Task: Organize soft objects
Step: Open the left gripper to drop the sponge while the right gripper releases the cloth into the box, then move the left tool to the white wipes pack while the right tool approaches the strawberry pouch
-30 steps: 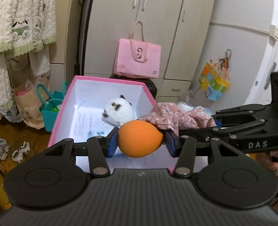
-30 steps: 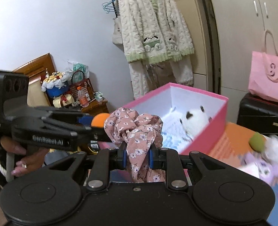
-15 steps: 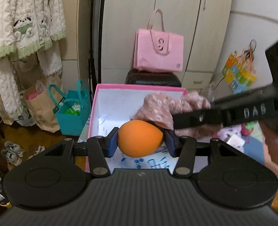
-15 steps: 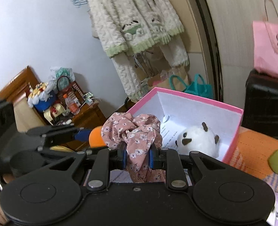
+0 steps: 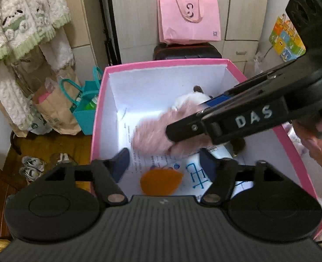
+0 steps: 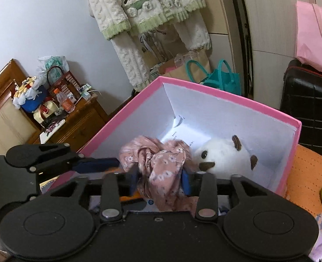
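Observation:
My left gripper hangs over the pink box, its jaws opening with nothing between them. The orange ball lies free below them on the box's printed white floor. My right gripper is also over the box, jaws opening; the pink floral scrunchie sits loose between the pads. In the left wrist view the scrunchie is a blur under the right gripper. A white plush rests in the box's far corner. The left gripper shows at the left edge.
A black suitcase with a pink bag stands behind the box. Paper and teal bags sit on the floor to its left under a hanging cardigan. A cluttered wooden cabinet is further left. An orange cloth lies to the right.
Both grippers moved in over the box and dipped. The left jaws spread and the orange ball dropped out onto the box floor. The right jaws widened around the scrunchie.

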`<action>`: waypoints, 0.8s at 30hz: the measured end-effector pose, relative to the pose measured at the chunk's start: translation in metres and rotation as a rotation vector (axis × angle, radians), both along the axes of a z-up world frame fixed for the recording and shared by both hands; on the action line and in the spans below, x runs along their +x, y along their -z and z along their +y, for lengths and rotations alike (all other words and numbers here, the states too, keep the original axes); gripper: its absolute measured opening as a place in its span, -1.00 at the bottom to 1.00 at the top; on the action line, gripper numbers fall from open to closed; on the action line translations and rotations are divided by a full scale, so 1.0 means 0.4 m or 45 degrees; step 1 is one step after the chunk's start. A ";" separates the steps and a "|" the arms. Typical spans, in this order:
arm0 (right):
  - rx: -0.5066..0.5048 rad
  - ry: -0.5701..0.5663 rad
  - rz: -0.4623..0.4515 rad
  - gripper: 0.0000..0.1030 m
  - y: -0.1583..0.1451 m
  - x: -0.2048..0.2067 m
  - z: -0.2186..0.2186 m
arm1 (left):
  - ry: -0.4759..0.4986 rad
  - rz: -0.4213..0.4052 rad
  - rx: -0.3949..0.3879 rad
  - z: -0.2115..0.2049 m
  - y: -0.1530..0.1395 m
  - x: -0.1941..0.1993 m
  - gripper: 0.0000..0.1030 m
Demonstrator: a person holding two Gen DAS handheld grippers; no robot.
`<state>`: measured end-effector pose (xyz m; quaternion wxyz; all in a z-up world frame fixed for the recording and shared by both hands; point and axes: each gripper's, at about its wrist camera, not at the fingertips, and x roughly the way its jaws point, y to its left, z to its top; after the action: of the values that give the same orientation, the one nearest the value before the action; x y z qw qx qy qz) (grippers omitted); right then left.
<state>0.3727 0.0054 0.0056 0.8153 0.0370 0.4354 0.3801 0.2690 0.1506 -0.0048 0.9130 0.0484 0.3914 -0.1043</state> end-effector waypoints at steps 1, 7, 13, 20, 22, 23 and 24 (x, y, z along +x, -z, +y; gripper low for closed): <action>0.010 0.005 -0.001 -0.03 -0.005 -0.001 -0.004 | 0.005 -0.004 -0.002 0.002 -0.001 -0.001 0.43; -0.002 0.033 -0.088 0.05 -0.043 -0.037 -0.044 | 0.015 -0.042 -0.014 0.015 -0.022 -0.063 0.47; -0.074 0.016 -0.174 0.05 -0.095 -0.133 -0.088 | 0.039 -0.058 -0.019 0.031 -0.059 -0.143 0.48; -0.112 -0.023 -0.287 0.05 -0.167 -0.269 -0.168 | 0.119 -0.067 -0.053 0.013 -0.117 -0.230 0.52; -0.112 -0.024 -0.309 0.05 -0.183 -0.310 -0.205 | 0.154 -0.056 -0.091 0.006 -0.129 -0.253 0.53; -0.113 -0.021 -0.319 0.05 -0.189 -0.328 -0.223 | 0.169 -0.047 -0.111 0.001 -0.133 -0.262 0.54; -0.117 -0.015 -0.328 0.05 -0.194 -0.346 -0.242 | 0.189 -0.033 -0.131 -0.006 -0.137 -0.272 0.54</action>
<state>0.2344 -0.0916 0.0833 0.8630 -0.0520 0.3443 0.3660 0.1602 0.1483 0.0499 0.9091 0.0319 0.3689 -0.1910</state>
